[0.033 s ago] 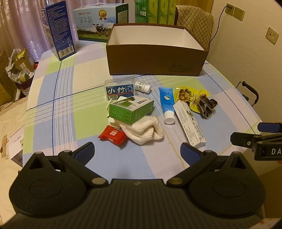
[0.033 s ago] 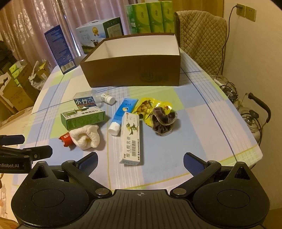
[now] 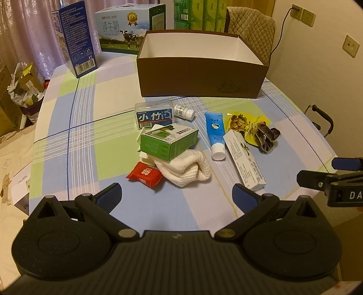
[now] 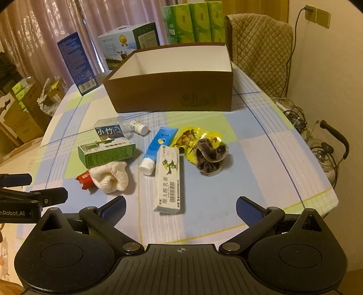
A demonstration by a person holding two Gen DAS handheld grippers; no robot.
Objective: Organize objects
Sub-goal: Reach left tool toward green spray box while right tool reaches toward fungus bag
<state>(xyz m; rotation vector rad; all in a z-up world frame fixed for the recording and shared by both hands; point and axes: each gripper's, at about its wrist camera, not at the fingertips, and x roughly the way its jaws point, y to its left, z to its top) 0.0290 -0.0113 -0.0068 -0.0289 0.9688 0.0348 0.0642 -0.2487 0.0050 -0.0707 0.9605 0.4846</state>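
Note:
An open brown box (image 3: pixel 204 77) stands mid-table with nothing showing inside. In front of it lie a floss case (image 3: pixel 155 115), a white bottle (image 3: pixel 184 111), a green carton (image 3: pixel 169 141), a white cloth (image 3: pixel 183 168), a red packet (image 3: pixel 145 173), a blue tube (image 3: pixel 215 133), a white ointment carton (image 4: pixel 169 179), a yellow snack packet (image 4: pixel 188 138) and a dark scrunchie (image 4: pixel 211 156). My left gripper (image 3: pixel 177 192) hovers open just short of the cloth. My right gripper (image 4: pixel 180 205) is open at the ointment carton's near end.
Behind the brown box stand a blue carton (image 3: pixel 74 38), a milk carton box (image 3: pixel 127 29) and green tissue packs (image 3: pixel 199 13). A quilted chair back (image 4: pixel 258 50) is at the far right. The checked tablecloth's edge (image 4: pixel 317 204) curves along the right.

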